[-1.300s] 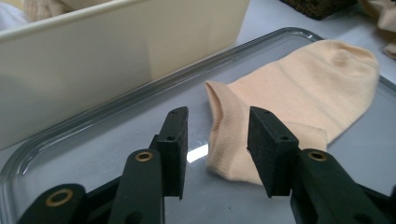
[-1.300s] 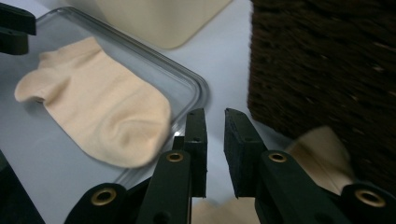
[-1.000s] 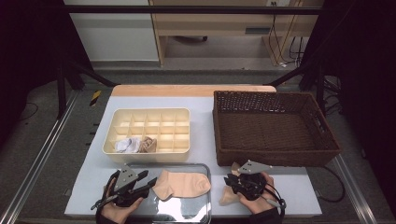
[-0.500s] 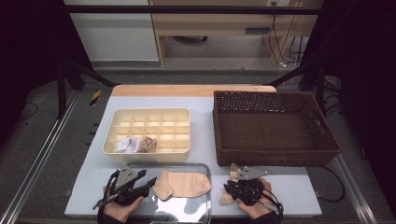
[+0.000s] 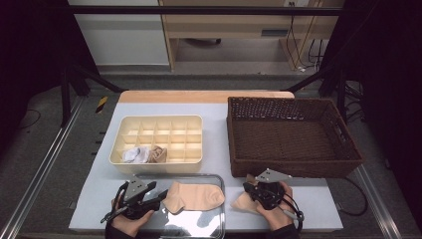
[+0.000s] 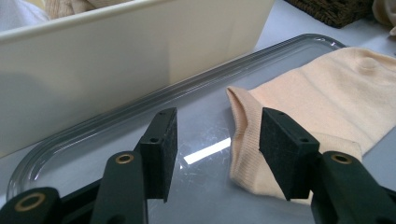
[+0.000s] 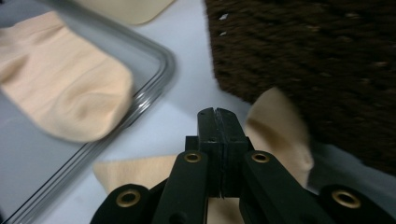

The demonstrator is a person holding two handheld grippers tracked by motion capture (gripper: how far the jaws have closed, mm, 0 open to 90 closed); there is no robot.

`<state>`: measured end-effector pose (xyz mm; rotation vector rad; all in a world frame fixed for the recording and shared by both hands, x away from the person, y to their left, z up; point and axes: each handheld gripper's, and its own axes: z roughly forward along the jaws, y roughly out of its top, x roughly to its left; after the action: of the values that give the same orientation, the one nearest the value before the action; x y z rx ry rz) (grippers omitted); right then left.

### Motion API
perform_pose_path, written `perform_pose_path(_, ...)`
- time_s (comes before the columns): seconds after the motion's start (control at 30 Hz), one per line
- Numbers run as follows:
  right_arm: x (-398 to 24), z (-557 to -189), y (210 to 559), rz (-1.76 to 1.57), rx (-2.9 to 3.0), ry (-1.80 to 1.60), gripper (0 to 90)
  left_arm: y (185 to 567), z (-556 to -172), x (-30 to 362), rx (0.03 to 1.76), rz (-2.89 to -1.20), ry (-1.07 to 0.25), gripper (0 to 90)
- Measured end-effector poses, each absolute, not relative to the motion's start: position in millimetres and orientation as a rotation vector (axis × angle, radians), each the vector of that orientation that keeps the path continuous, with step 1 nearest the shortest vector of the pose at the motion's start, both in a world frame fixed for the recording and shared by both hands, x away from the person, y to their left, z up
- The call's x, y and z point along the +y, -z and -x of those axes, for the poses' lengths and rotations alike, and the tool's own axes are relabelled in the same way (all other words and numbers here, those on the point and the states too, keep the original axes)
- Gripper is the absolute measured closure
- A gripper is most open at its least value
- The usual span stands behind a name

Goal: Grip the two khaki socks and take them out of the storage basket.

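A peach sock [image 5: 195,196] lies flat on the metal tray [image 5: 211,225], and its cuff [image 6: 243,140] faces my left gripper [image 5: 160,200]. That gripper [image 6: 217,144] is open; its jaws have just been opening, and the cuff's edge lies between the pads without being pressed. A second peach sock [image 5: 242,203] lies crumpled on the white table in front of the wicker basket [image 5: 293,134], partly under my right gripper [image 5: 255,188]. The right jaws [image 7: 217,112] have just closed and meet flush. Nothing shows between them, and the sock [image 7: 280,130] lies beneath and behind.
A cream divided box [image 5: 164,122] stands behind the tray, with a white and a tan rolled sock [image 5: 144,155] in its front compartments. The basket's dark wall [image 7: 303,56] is close ahead of the right gripper. The table's front edge is right by both hands.
Both hands stay about where they were. The left jaws look slightly wider apart at the sock's cuff.
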<state>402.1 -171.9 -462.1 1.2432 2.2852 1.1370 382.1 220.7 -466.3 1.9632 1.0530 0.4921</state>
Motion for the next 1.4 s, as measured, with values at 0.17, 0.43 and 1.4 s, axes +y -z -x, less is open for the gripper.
perform_pose_path(0.17,-176.6,-412.6,465.0,-1.295,2.213,-1.1,90.0,466.6,-382.0,220.3,1.054,-1.963,-0.491,46.9)
perform_pose_path(0.43,-173.8,-413.7,471.6,-1.289,2.264,-1.066,86.7,466.9,-381.5,221.4,1.049,-1.973,-0.493,47.0)
perform_pose_path(1.4,-140.0,-385.8,477.1,-1.038,2.47,-1.115,89.3,466.5,-378.6,222.5,1.052,-1.969,-0.498,47.6)
